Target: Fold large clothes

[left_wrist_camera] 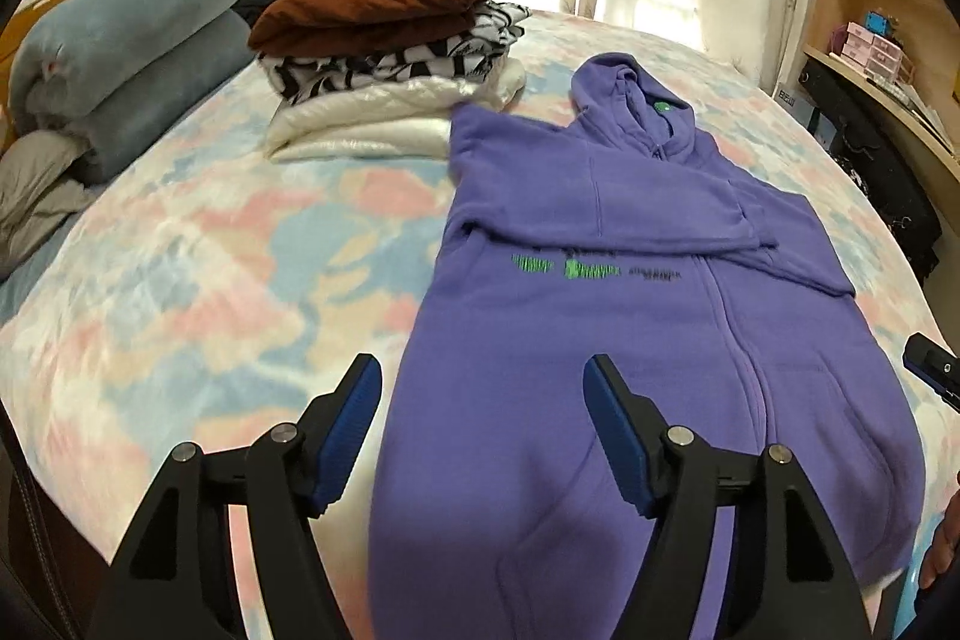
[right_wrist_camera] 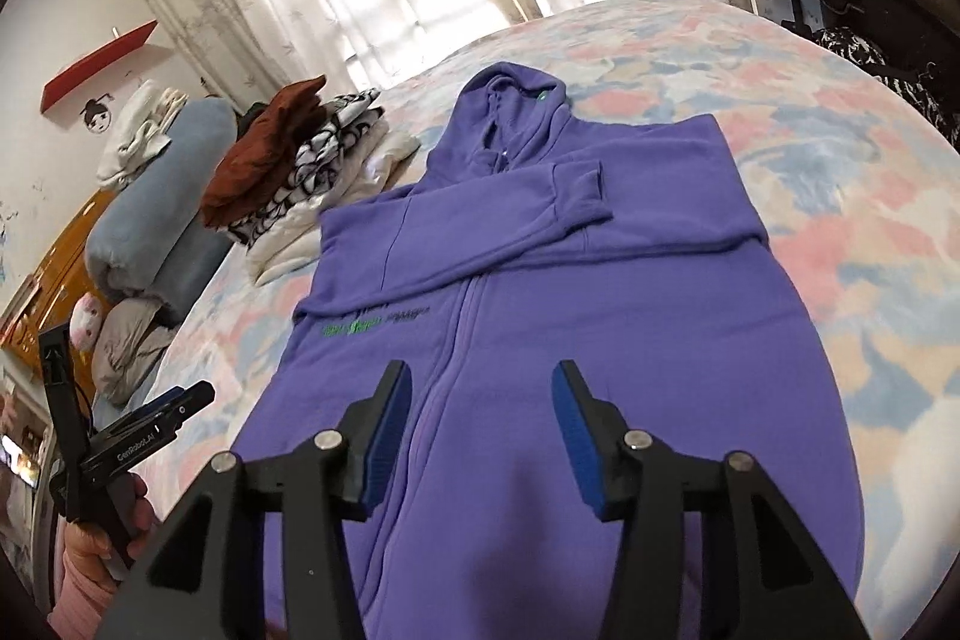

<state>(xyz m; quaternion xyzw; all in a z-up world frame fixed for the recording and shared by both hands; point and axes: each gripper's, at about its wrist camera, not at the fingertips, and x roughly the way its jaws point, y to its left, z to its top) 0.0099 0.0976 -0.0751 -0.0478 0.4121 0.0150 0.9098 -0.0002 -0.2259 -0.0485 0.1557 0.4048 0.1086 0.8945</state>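
Note:
A purple zip hoodie lies flat, front up, on the bed, hood toward the window, with both sleeves folded across its chest above green lettering. It also shows in the right wrist view. My left gripper is open and empty, held above the hoodie's lower left part. My right gripper is open and empty above the hoodie's lower middle, near the zip. The right gripper's tip shows in the left wrist view. The left gripper shows at the left in the right wrist view.
A stack of folded clothes, brown on top, sits at the back left of the bed. Rolled blue blankets lie further left. Shelves and a desk stand to the right. Curtains hang behind.

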